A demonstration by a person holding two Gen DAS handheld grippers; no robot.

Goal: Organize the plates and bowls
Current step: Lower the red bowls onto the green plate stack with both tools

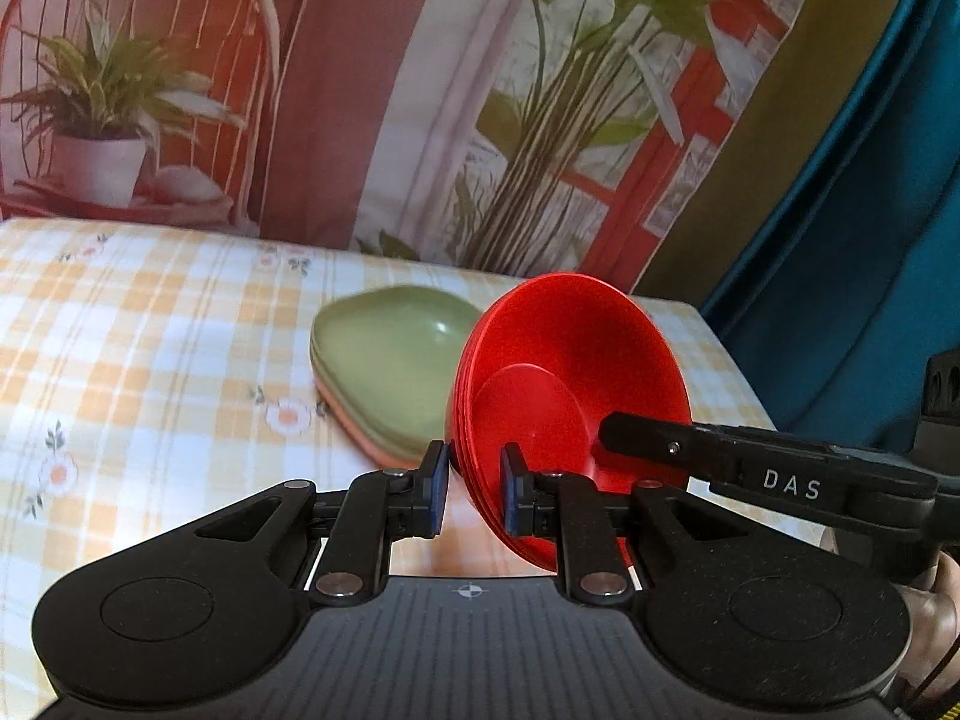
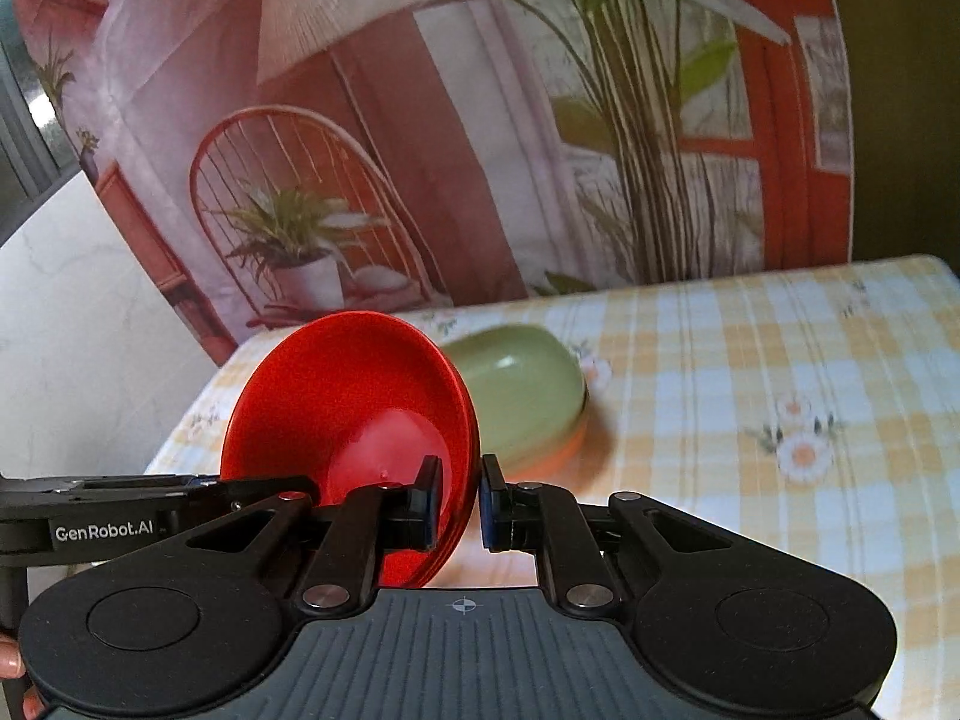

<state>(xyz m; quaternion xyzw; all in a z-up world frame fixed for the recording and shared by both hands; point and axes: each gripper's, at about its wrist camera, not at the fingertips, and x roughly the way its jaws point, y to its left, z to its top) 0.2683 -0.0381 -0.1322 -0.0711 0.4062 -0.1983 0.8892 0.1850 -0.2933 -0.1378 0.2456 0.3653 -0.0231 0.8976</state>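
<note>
While both grippers pinch the same load, the left wrist view shows the left gripper [image 1: 474, 489] narrowed onto the near rim of a stack of glossy red round plastic bowls [image 1: 570, 372], its blue-faced pads set one on each side of the nested walls. The stack is tipped up on edge, its hollow facing the right gripper [image 1: 612, 435], whose black finger reaches in from the right and lies against the inner wall. Beyond and to the left, a pile of pale green rounded-square plastic plates [image 1: 390, 366], with an orange one at the bottom, rests flat on the yellow checked floral tablecloth [image 1: 150, 330]. From the right wrist view, the right gripper [image 2: 461, 498] is closed tight on the opposite rim of the red bowls [image 2: 348, 402], one pad inside the hollow and one outside; the left gripper's black body [image 2: 120, 510] comes in from the left edge. Here the green plates [image 2: 522, 396] lie just behind and to the right of the tilted bowls, apparently partly hidden by them. Judged from both views, the bowls hang clear above the cloth between the two claws, and any set-down must first turn their open face upward, landing beside the plates, not on them.
</note>
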